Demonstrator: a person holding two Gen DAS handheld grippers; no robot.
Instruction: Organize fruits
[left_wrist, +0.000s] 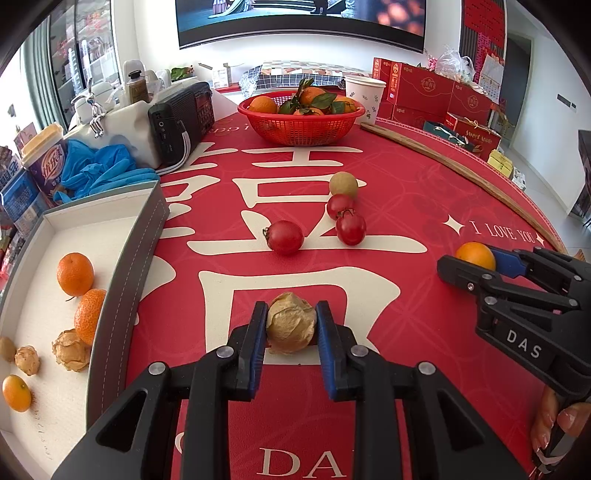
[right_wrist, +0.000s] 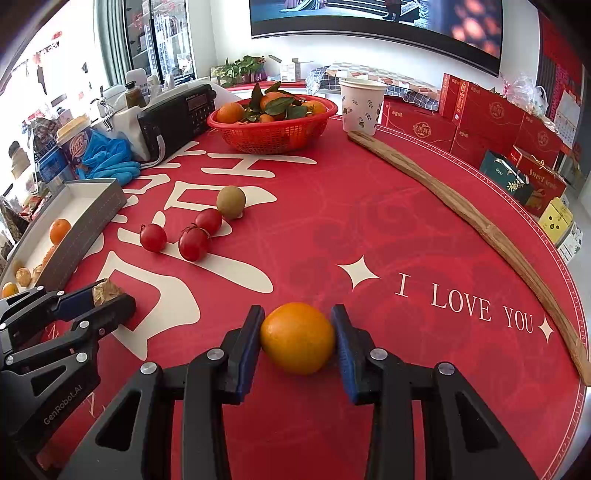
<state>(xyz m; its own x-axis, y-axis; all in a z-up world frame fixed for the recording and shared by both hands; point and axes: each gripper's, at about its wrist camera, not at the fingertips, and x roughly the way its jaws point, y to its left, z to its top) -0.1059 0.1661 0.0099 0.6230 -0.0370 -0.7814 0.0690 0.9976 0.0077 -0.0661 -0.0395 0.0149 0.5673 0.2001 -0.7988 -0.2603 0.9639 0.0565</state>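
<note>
left gripper (left_wrist: 291, 325): fingers pinched on a papery husked fruit (left_wrist: 291, 326), one blue pad on each side; the fruit sits low on the red mat (left_wrist: 388, 206), whether lifted I cannot tell.
right gripper (right_wrist: 297, 341): fingers pressed against the left and right flanks of a small orange (right_wrist: 297, 341), near the right edge of the mat beside the "I LOVE YOU" lettering.
key relation: the white tray (left_wrist: 110, 236) lies to the left of both grippers; the left gripper is much nearer it, the right one well apart on the far side of the left arm.
judgement: the husked fruit likely goes first, with a short leftward carry over the tray's grey wall; the orange must cross farther.
tray contents: oranges (left_wrist: 75, 274) and husked fruits (left_wrist: 70, 350) already grouped inside.
loose fruit, mid mat: three cherry tomatoes (left_wrist: 285, 237), touching or just beside each other, and a brownish round fruit (left_wrist: 343, 184) just beyond.
far: red basket (left_wrist: 301, 127) of leafy oranges.
</note>
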